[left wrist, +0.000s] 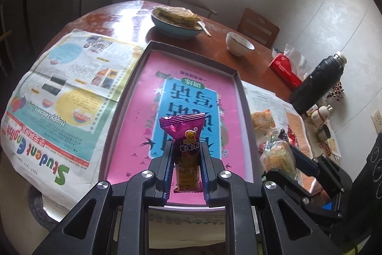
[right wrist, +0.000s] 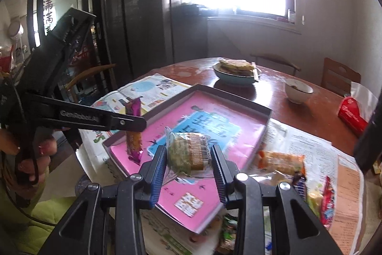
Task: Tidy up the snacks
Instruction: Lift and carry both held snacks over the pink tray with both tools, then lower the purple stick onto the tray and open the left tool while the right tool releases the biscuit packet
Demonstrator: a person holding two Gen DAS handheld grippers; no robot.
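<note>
Left wrist view: left gripper (left wrist: 186,157) clamped on purple snack bar (left wrist: 185,135), long axis along the fingers, over the pink-lined tray (left wrist: 241,97).
Right wrist view: right gripper (right wrist: 188,159) clamped on a clear cracker pack (right wrist: 188,152) above the same tray; newspaper (left wrist: 55,111) reads "Student English"; loose snacks (right wrist: 281,161) lie on the surface to the right.

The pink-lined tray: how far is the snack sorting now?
Done: nothing lies in the tray yet. In hand: the left tool is shut on a purple snack bar, and the right tool is shut on a clear-wrapped cracker pack, both above the tray. Left: the orange packet and other snacks beside it on the newspaper.
</note>
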